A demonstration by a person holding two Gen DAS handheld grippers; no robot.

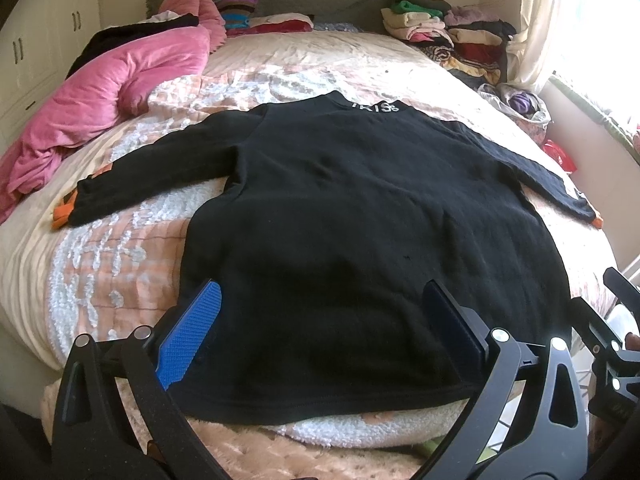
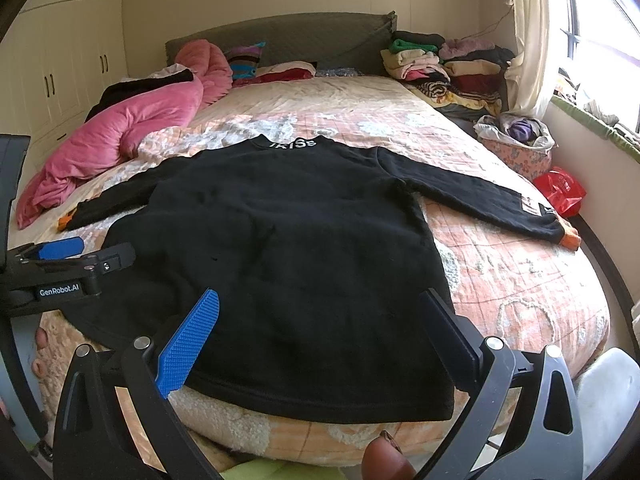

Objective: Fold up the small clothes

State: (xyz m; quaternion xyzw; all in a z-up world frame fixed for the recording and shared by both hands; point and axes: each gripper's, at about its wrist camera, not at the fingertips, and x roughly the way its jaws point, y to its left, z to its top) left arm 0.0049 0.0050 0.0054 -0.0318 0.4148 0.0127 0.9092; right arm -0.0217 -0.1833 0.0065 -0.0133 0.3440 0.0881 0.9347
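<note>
A black long-sleeved sweater [image 1: 352, 216] [image 2: 288, 248] lies flat on the bed, both sleeves spread, white letters at the collar and orange cuffs [image 1: 64, 216] [image 2: 570, 236]. My left gripper [image 1: 320, 304] hovers open above its hem, blue pad [image 1: 192, 332] over the left edge. My right gripper [image 2: 320, 304] is open too, over the hem's right half, with nothing between the fingers. The left gripper's side [image 2: 80, 264] shows at the left of the right wrist view, and the right gripper's frame [image 1: 616, 344] at the right of the left wrist view.
The bed carries a patterned peach quilt [image 2: 500, 264]. A pink duvet [image 1: 116, 92] is bunched at the left, stacked folded clothes [image 1: 448, 36] at the far right, a basket of clothes [image 2: 516, 140] and a red bag [image 2: 560, 192] by the window wall. White wardrobes [image 2: 68, 60] stand left.
</note>
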